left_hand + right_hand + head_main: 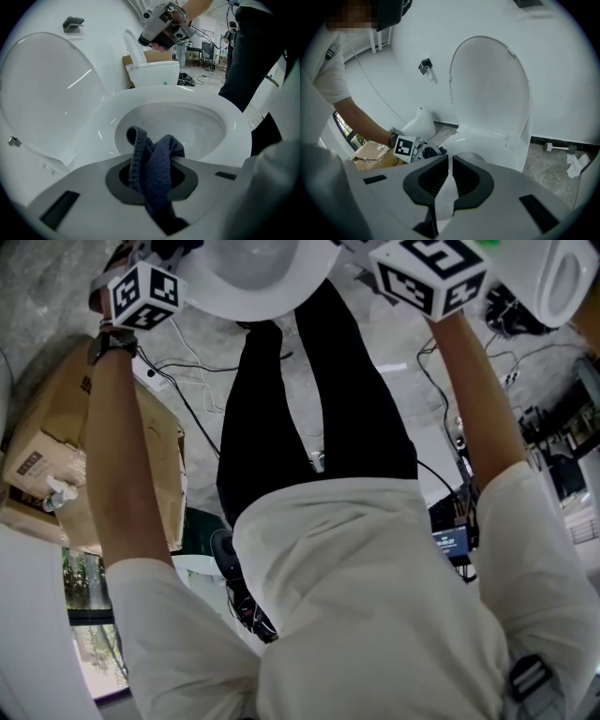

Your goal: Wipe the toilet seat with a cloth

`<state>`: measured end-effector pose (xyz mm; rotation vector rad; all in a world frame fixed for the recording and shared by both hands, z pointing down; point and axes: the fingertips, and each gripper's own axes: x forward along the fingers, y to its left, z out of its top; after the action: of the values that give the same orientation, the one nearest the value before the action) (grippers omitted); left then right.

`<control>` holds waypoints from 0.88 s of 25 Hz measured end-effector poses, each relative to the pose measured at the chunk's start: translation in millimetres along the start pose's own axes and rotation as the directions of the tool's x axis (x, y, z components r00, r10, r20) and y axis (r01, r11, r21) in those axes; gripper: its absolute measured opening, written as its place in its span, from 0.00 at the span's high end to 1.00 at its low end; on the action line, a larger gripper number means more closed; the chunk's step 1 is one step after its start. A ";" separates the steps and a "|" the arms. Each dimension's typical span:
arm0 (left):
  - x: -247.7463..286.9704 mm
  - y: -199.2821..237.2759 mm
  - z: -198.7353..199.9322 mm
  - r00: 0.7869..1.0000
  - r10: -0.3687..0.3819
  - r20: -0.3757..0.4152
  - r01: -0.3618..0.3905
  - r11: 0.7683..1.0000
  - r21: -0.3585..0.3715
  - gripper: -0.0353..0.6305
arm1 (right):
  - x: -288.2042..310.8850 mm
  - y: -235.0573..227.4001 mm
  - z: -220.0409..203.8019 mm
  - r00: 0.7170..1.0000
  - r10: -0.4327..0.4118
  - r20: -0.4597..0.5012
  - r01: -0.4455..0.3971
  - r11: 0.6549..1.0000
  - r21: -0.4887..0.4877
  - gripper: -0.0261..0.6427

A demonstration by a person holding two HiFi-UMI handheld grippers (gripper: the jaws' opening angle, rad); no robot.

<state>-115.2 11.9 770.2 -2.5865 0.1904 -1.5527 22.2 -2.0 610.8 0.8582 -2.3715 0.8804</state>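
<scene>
Both stand closed: the left tongs (pixel 152 161) clamp the cloth (pixel 157 176) over the toilet seat (pixel 234 133), the right tongs (pixel 450 180) hold nothing; wiping seems not yet begun, so next press cloth onto seat

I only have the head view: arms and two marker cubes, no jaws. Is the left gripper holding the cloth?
Observer: Yes, the left gripper is clamped on a dark blue knitted cloth that sticks out past its jaws.
Operator: Where is it pointing?
Observer: Down at the glossy white toilet bowl; whether the cloth touches the rim is unclear.
Operator: And the right gripper?
Observer: The right gripper is shut with nothing gripped, facing the raised white oval lid.
</scene>
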 end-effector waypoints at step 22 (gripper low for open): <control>24.6 28.0 9.7 0.999 0.050 -0.015 -0.043 0.956 0.289 0.88 | -4.5 -27.9 3.3 0.993 -0.088 0.078 0.082 0.994 0.076 0.89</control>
<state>-96.4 -19.5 782.3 -2.3242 0.0229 -1.4695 43.8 -19.2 617.2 1.0341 -2.3653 0.9183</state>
